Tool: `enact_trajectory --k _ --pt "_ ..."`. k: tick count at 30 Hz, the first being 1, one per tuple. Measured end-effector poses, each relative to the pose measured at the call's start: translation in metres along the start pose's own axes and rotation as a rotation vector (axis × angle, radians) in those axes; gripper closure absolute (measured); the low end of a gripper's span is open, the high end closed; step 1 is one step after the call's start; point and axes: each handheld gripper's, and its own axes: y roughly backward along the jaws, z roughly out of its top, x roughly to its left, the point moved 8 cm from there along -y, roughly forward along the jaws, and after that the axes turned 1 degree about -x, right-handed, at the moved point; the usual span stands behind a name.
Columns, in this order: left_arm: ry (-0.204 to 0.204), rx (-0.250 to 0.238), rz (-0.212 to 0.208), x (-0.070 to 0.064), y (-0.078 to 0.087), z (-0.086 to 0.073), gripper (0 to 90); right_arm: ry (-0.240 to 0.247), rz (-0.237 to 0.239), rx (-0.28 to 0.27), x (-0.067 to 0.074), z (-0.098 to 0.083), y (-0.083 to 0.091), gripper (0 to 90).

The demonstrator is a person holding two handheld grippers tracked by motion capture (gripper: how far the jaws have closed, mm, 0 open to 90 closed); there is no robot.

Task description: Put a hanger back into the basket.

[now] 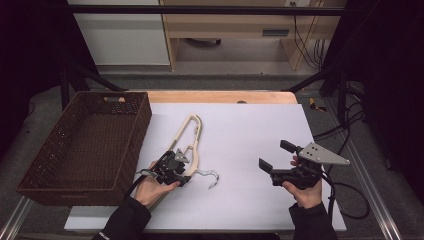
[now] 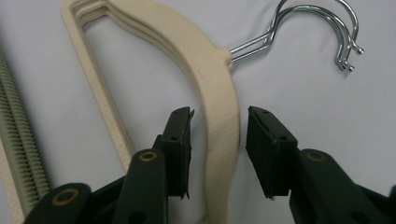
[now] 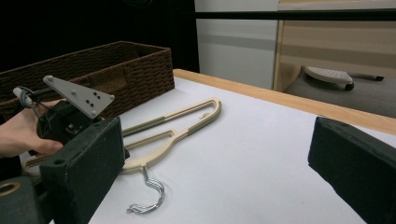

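Grabbing the hangers

The left gripper (image 2: 218, 135) has its jaws around the cream hangers (image 2: 219, 93) on the white table (image 1: 250, 130), but the pads are not pressing yet. The right gripper (image 1: 276, 156) waits wide open, holding nothing. The hangers are not lifted; the brown basket (image 1: 35, 165) at the left looks empty.

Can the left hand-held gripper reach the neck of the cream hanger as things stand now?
Probably yes. The left hand-held gripper already has its open jaws on either side of the cream hanger, just below the metal hook, with nothing between them.
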Motion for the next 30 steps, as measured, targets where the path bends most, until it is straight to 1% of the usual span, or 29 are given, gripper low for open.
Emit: enact_trajectory --k 1,6,11,16,17,20,22,25,30 --pt "0.005 0.002 0.001 0.0 0.0 0.0 61.5 0.004 0.0 0.001 0.0 0.0 0.0 4.0" --pt "0.002 0.021 0.009 0.0 -0.003 -0.002 65.5 0.006 0.002 0.005 0.001 -0.001 -0.001 4.0" --pt "0.012 0.026 -0.002 -0.001 -0.003 -0.002 71.2 0.007 0.003 0.004 0.0 -0.001 -0.001 4.0" --pt "0.016 0.025 -0.001 -0.001 -0.001 -0.002 72.2 0.003 0.004 0.004 0.001 0.0 0.0 4.0" --pt "0.023 0.017 -0.011 -0.001 0.002 -0.001 72.2 0.003 0.002 0.003 0.0 0.0 0.0 4.0" --pt "0.031 0.005 -0.014 -0.002 0.006 0.0 72.2 0.001 0.002 0.003 0.0 0.0 0.0 4.0" --pt "0.03 0.009 -0.014 -0.002 0.007 0.0 72.3 0.0 0.002 0.001 0.001 0.0 0.0 4.0" --pt "0.028 0.007 -0.008 -0.002 0.008 0.0 72.5 0.001 0.002 0.001 0.001 0.0 0.0 4.1" --pt "0.019 0.02 0.008 -0.003 0.007 -0.002 72.6 0.002 0.003 -0.002 0.001 0.0 0.0 4.1"
